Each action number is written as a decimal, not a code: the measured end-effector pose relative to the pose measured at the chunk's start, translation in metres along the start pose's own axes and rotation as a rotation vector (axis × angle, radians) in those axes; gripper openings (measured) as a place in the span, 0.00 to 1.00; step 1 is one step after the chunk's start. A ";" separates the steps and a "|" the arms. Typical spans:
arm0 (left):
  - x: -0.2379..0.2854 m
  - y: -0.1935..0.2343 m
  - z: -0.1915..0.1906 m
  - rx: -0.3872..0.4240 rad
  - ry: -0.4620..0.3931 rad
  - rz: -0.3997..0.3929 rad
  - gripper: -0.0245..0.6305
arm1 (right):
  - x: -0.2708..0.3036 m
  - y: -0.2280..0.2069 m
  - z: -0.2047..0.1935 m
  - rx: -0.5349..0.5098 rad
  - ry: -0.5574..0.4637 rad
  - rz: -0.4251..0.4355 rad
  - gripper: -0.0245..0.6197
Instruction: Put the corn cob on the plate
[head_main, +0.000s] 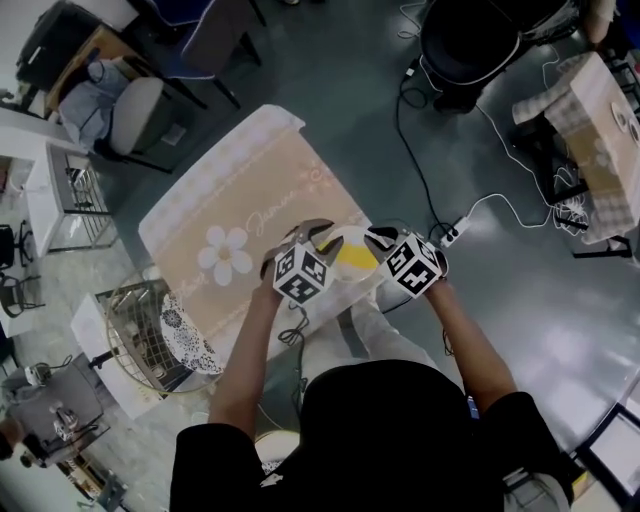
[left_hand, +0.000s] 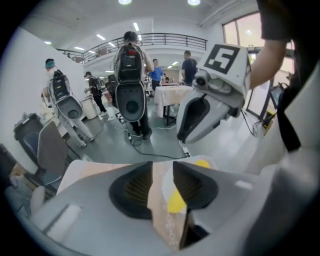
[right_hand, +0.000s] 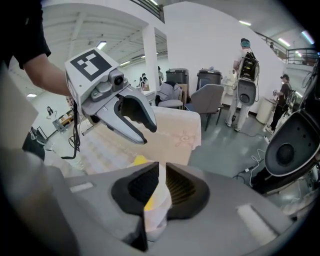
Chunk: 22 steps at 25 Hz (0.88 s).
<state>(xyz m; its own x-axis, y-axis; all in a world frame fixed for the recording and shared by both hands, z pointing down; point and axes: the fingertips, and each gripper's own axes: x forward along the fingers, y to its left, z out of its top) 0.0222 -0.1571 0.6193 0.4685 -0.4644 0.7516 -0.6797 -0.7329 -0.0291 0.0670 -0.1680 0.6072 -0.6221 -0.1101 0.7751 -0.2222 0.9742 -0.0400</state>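
Observation:
The yellow corn cob (head_main: 353, 257) lies on a white plate (head_main: 337, 238) at the near edge of the table (head_main: 230, 200), which has a beige flowered cloth. Both grippers hover just above the plate. The left gripper (head_main: 312, 230) is on its left side and the right gripper (head_main: 379, 237) on its right. In the left gripper view its jaws stand apart with nothing between them; the corn cob (left_hand: 176, 201) and plate (left_hand: 166, 184) show through the gap. In the right gripper view the jaws leave only a narrow gap, empty, above the corn cob (right_hand: 140, 160) and the plate (right_hand: 162, 199).
A wire rack (head_main: 150, 335) with a lace doily stands by the table's left near corner. A power strip (head_main: 455, 231) and cables lie on the floor to the right. Chairs (head_main: 130, 110) stand beyond the table. People (left_hand: 131, 75) stand further off in the room.

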 end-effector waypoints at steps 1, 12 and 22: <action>-0.002 0.001 0.001 -0.015 -0.001 0.011 0.24 | -0.001 -0.002 0.003 -0.009 -0.009 0.001 0.10; -0.026 0.005 0.014 -0.149 -0.064 0.113 0.05 | -0.009 -0.011 0.034 -0.040 -0.113 0.028 0.09; -0.077 0.008 0.028 -0.258 -0.222 0.193 0.05 | -0.017 0.004 0.077 -0.002 -0.230 0.045 0.04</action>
<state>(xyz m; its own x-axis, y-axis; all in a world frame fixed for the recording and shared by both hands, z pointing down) -0.0035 -0.1410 0.5423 0.4097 -0.6988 0.5864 -0.8736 -0.4857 0.0315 0.0184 -0.1774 0.5454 -0.7862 -0.1087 0.6084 -0.1891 0.9795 -0.0695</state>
